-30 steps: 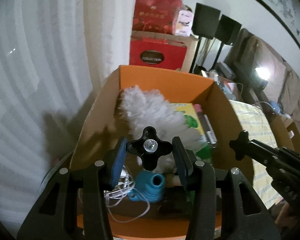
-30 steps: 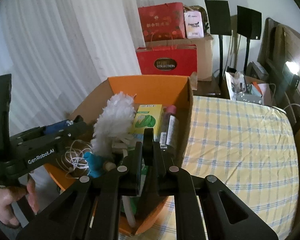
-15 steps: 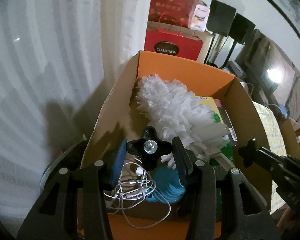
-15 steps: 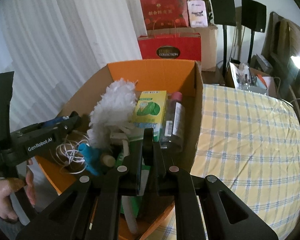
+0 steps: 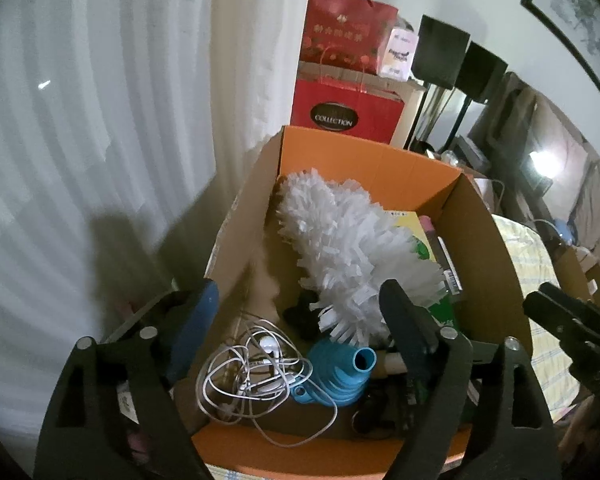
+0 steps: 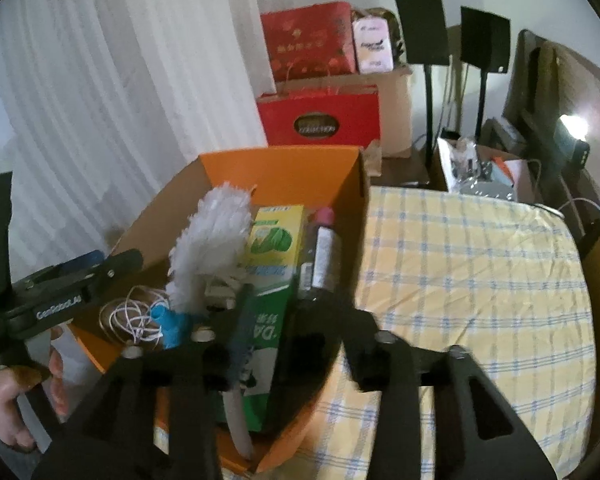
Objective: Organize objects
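The orange cardboard box point(image 5: 364, 160) is placed on the checked bedspread point(image 6: 480, 280), beside the white curtain point(image 5: 100, 140). Inside it are seen a white duster point(image 5: 352, 248), tangled white earphones point(image 5: 256, 376), a blue funnel point(image 5: 340, 372), a black knob point(image 5: 302, 314), a green-yellow carton point(image 6: 276, 240) and a bottle point(image 6: 320, 256).

The left gripper point(image 5: 296, 320) has just been opened wide over the earphones, and nothing is held. The jaws of the right gripper point(image 6: 296, 320) have also just been opening, about halfway, and nothing is pressed between them.

The duster is probably light and soft, so it is better taken by its stiff handle. The earphone cable is judged thin and slippery, and is best pinched at the thick bundle.
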Demonstrator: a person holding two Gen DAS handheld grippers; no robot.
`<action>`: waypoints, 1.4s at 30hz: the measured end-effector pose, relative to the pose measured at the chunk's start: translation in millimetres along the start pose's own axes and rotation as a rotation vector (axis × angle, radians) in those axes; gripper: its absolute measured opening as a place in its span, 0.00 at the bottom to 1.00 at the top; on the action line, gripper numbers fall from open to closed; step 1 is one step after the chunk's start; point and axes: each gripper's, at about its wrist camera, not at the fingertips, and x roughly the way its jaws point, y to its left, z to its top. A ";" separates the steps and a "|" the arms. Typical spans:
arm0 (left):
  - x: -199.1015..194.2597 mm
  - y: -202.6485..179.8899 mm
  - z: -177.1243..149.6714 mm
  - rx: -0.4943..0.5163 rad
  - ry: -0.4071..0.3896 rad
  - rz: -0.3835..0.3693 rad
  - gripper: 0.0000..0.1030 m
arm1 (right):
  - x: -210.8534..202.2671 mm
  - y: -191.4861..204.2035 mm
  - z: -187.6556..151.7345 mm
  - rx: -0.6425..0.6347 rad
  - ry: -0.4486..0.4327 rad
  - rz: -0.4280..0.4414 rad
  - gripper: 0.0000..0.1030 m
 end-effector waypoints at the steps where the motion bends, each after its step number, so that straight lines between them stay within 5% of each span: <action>1: -2.4 -0.1 0.3 0.001 -0.007 0.001 0.81 | -3.5 -2.0 1.3 0.005 -0.012 -0.002 0.62; 5: -11.2 -2.0 -0.2 0.011 -0.036 -0.009 0.95 | -13.6 -7.6 4.0 0.006 -0.044 -0.027 0.72; 14: -24.9 -19.8 -7.7 0.056 -0.062 -0.030 1.00 | -37.1 -16.8 2.7 -0.023 -0.117 -0.100 1.00; 42: -78.1 -80.2 -57.8 0.074 -0.091 -0.166 1.00 | -105.4 -58.1 -40.4 0.050 -0.136 -0.206 1.00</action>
